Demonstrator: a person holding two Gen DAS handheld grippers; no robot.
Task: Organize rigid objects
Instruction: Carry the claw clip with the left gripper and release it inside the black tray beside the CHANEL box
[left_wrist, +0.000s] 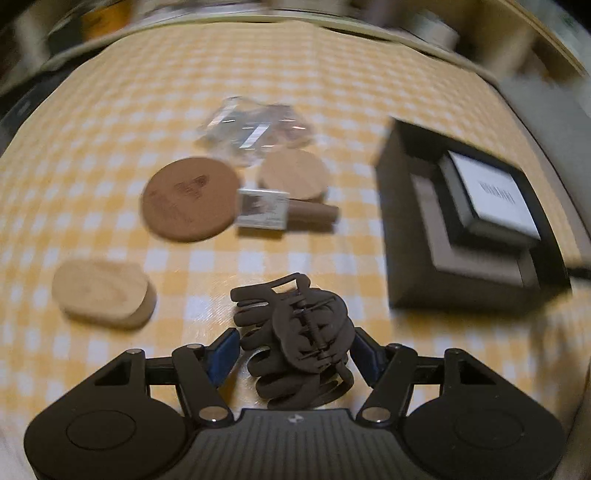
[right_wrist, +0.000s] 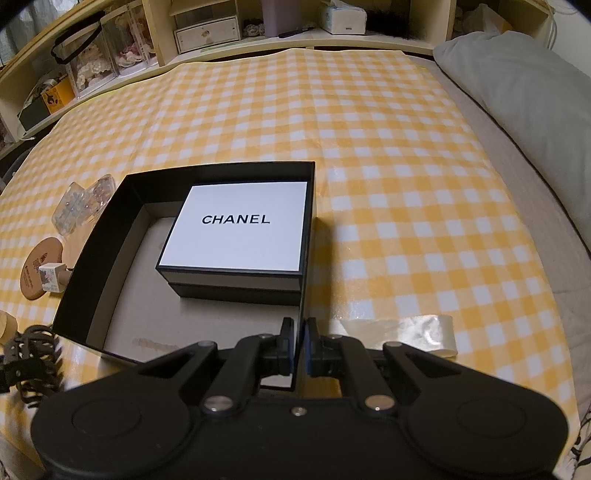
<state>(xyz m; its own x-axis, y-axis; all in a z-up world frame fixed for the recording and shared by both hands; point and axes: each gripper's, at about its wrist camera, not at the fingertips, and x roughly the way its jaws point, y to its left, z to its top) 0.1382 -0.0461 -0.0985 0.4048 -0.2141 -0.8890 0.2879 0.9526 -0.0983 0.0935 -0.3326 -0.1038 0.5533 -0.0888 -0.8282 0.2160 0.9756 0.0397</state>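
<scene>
My left gripper (left_wrist: 295, 354) is shut on a dark hair claw clip (left_wrist: 299, 343) and holds it above the checked cloth. Ahead lie a brown round disc (left_wrist: 190, 199), a lighter round disc (left_wrist: 293, 175), a small bottle with a white label (left_wrist: 284, 212), a clear plastic clip (left_wrist: 255, 129) and an oval wooden block (left_wrist: 103, 293). An open black box (left_wrist: 402, 258) stands to the right. My right gripper (right_wrist: 299, 343) is shut on the near right wall of the black box (right_wrist: 88, 266), which holds a white Chanel box (right_wrist: 240, 225). The claw clip (right_wrist: 29, 354) shows at the far left.
A yellow checked cloth (right_wrist: 388, 166) covers the surface. A strip of clear tape (right_wrist: 406, 332) lies near my right gripper. A grey pillow (right_wrist: 517, 85) is at the right. Shelves with boxes and containers (right_wrist: 207, 33) run along the back.
</scene>
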